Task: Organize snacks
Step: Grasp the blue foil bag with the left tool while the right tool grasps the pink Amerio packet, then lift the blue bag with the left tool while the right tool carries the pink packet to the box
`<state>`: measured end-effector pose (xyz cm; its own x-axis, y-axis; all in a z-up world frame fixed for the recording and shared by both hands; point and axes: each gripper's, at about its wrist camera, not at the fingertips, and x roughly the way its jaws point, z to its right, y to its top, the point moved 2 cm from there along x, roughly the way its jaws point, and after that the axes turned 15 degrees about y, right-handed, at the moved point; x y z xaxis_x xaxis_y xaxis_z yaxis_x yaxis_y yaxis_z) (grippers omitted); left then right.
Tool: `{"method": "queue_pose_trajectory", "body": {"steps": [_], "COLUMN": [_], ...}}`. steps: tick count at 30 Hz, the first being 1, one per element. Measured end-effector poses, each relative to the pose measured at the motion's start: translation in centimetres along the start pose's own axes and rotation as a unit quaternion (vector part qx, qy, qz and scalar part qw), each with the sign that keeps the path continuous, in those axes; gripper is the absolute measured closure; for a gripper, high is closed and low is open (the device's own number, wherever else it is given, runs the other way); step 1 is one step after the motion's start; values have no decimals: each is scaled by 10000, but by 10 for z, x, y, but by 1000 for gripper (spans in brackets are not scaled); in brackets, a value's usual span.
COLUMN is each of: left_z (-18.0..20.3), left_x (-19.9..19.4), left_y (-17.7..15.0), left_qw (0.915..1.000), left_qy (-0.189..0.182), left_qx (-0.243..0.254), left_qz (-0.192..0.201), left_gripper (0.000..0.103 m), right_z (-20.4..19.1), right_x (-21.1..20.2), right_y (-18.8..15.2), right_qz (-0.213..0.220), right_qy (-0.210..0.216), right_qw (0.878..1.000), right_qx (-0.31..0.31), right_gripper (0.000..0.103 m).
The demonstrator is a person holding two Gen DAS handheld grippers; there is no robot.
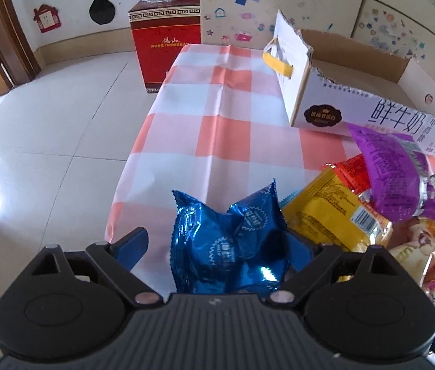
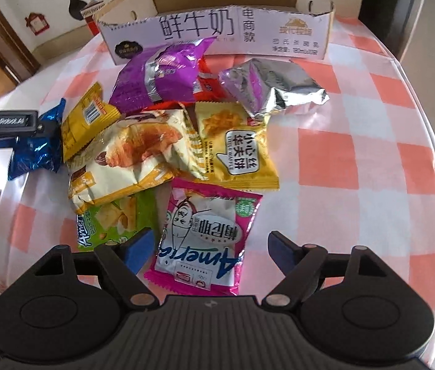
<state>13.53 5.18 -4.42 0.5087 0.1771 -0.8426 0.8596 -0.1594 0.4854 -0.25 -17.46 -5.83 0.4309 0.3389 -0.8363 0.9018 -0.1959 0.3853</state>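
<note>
Snacks heaped on the desk [image 2: 371, 154]

Left hand-held gripper [image 1: 217, 243] spread around upright blue pack [image 1: 232, 240]; right hand-held gripper [image 2: 208, 246] spread over pink pack [image 2: 202, 240], lengthwise toward box [image 2: 217, 30].

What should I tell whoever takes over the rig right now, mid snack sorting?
Left gripper: jaws open around the blue packet at the pile's left edge; a grip is not clear.
Right gripper: jaws open, straddling the pink packet nearest the front; not gripped.
Things: the remaining snacks, including the purple packet, yellow waffle packet, silver packet and green packet, lie heaped on the checked tablecloth before the cardboard box.
Done: the visible box interior holds no packets.
Left: close on the blue and pink packets, move them into the box, then clear the remaining pile.
</note>
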Motion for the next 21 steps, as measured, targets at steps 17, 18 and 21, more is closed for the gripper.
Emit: {"method": "queue_pose_trajectory", "body": {"steps": [17, 18, 21], "left_z": [4, 4, 2], "left_x": [-13, -19, -40], "left_y": [-20, -21, -25], "left_qw": [9990, 9981, 9944], "left_qy": [2, 75, 217], "left_qx": [357, 467, 718], "left_qz": [271, 387, 740], "left_gripper": [49, 49, 49], "right_z": [-17, -16, -17], "right_x": [-6, -10, -20], "right_y": [-5, -4, -2], "right_qz": [61, 111, 250], "right_qy": [-224, -193, -116], "right_qw": [9960, 9958, 9948], "right_qx": [-862, -888, -980], "right_gripper": [45, 45, 45]}}
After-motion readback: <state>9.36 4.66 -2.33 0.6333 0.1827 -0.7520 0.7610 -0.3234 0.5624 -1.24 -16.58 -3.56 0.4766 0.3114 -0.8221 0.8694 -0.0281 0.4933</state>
